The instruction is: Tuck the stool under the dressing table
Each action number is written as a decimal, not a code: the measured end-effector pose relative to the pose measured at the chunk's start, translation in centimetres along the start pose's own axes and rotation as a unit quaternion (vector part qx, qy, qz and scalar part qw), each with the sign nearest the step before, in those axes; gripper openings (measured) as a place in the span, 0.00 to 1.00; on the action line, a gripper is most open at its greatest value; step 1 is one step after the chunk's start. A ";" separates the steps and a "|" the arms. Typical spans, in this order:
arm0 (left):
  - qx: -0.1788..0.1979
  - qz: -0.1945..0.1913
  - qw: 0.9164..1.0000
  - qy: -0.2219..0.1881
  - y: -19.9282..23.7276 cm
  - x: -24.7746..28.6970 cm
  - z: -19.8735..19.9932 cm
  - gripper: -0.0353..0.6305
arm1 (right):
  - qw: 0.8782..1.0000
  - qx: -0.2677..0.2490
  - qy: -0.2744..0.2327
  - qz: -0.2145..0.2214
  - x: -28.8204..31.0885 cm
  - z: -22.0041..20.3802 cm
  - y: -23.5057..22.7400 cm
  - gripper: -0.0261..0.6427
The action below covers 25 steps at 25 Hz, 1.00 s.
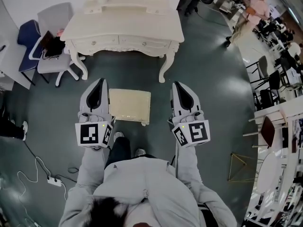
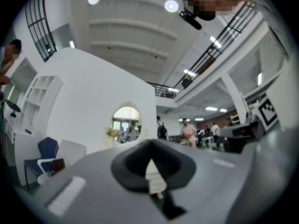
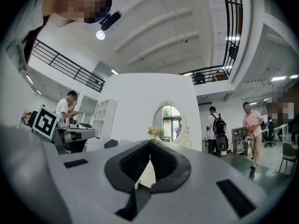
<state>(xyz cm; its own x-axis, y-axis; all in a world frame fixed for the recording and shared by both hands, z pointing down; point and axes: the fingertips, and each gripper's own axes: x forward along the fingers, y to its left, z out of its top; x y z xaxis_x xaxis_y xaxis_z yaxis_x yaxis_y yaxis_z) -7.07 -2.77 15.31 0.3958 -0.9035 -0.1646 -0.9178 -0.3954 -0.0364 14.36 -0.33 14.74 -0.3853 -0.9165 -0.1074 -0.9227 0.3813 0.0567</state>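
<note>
The stool (image 1: 129, 105) stands on the floor (image 1: 208, 93) in front of the dressing table (image 1: 123, 30), apart from it and not under it. The left gripper (image 1: 98, 82) is just beside the stool's left edge and the right gripper (image 1: 179, 85) is near its right edge, perhaps not touching. Two chairs (image 1: 49, 44) stand left of the table.
</note>
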 end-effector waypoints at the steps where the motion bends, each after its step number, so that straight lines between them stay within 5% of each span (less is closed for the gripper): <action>1: -0.004 -0.004 1.000 0.003 0.3 0.4 -0.3 0.07 | 1.000 0.001 0.003 -0.003 0.4 -0.3 0.1 0.03; 13: -0.025 -0.058 0.996 0.059 3.5 4.5 -5.8 0.07 | 0.996 0.033 0.064 -0.057 4.3 -6.1 0.2 0.03; 25: -0.053 -0.105 0.983 0.138 4.6 5.4 -13.5 0.07 | 0.979 0.081 0.155 -0.103 4.6 -14.2 1.2 0.03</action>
<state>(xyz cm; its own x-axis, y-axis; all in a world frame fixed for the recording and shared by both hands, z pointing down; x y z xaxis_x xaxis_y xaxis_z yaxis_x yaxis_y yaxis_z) -8.77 -11.72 27.60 0.5841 -0.8043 0.1091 -0.8116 -0.5807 0.0639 11.65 -5.83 28.40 -0.1928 -0.9588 0.2088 -0.9797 0.1762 -0.0956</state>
